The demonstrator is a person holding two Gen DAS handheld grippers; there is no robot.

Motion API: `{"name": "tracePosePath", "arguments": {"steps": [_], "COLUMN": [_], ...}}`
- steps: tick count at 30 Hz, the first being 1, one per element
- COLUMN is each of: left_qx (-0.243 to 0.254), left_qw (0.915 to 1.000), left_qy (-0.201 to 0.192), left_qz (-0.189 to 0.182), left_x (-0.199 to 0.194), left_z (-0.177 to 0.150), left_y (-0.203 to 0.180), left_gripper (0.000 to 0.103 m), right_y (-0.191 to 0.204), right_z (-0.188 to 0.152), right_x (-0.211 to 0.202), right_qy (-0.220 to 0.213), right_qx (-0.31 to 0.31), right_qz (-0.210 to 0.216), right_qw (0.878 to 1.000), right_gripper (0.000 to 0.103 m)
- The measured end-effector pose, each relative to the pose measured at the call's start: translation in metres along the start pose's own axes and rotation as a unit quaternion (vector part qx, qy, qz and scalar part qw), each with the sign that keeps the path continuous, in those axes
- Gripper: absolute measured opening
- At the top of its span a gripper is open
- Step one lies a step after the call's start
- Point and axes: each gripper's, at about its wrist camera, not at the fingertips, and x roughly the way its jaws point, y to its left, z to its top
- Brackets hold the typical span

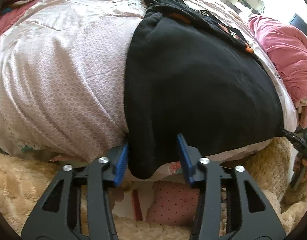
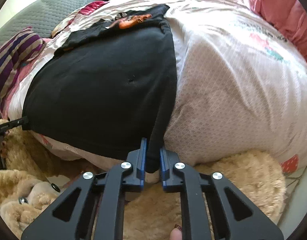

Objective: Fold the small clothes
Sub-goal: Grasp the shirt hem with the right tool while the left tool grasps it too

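Note:
A black garment (image 1: 193,84) lies spread flat on a pale patterned bed cover (image 1: 63,76); it also shows in the right wrist view (image 2: 101,92). Its near left corner hangs over the bed edge between the blue pads of my left gripper (image 1: 153,142), whose jaws stand wide apart around the cloth. My right gripper (image 2: 153,146) is shut on the garment's near right corner. The right gripper's tip shows at the far right of the left wrist view (image 1: 293,140). The left gripper's tip shows at the left edge of the right wrist view (image 2: 11,125).
A second black garment with orange print (image 1: 203,18) lies behind the first; it shows in the right wrist view too (image 2: 125,23). A pink blanket (image 1: 283,48) lies at the right. Striped cloth (image 2: 15,52) lies at the left. A tan fluffy rug (image 2: 233,180) lies below the bed edge.

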Motion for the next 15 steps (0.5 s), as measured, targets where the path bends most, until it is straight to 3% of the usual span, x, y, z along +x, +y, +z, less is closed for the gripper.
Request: {"name": "tracePosePath", "arguments": {"steps": [6,15], "left_qx": [-0.008,0.011], "left_qw": [0.9999,0.9964], "left_qy": [-0.009,-0.084], "left_qz": [0.0,-0.008], "left_x": [-0.007,-0.055], "left_z": [-0.001,0.007], "left_y": [0.006,-0.01], "left_gripper": [0.008,0.003], "right_y": [-0.005,-0.01], "right_z": [0.009,0.03], "right_x": [-0.029,-0.057], "right_qy": [-0.058,-0.124], "right_qx": [0.012,0.025], "right_qz": [0.041,0.069], "right_qw": [0.997,0.989], "right_gripper": [0.008,0.008]}}
